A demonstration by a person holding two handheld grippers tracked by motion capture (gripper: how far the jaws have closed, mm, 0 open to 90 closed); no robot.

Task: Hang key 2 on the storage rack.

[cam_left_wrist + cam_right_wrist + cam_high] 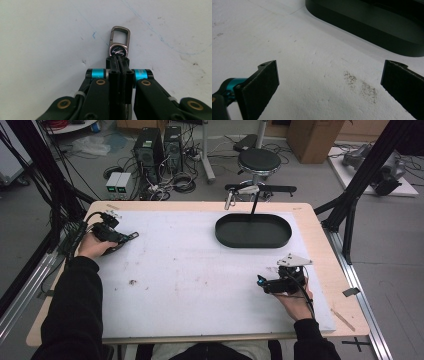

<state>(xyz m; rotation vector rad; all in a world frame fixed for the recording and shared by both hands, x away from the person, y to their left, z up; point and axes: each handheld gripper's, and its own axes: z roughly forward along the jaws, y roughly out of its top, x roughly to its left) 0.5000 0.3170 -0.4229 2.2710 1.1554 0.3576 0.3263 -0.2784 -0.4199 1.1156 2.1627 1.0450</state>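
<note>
high view: the left claw [131, 236] sits near the surface's [200, 270] left edge, the right claw [261, 282] waits well apart, and the black tray [253, 231] lies beyond it with open room between.

left gripper view: the left claw is clamped shut on the round end of a metal key clip [119, 41], whose loop juts ahead of the tips. the hold is shallow, so a quick swing could flick it free.

right gripper view: the right claw gapes wide, holding nothing; the tray wall stands ahead.

You work in a lab: computer towers [161, 147], tangled cables [177, 182], power supplies [118, 182] and cardboard boxes [312, 137] crowd the floor.
</note>
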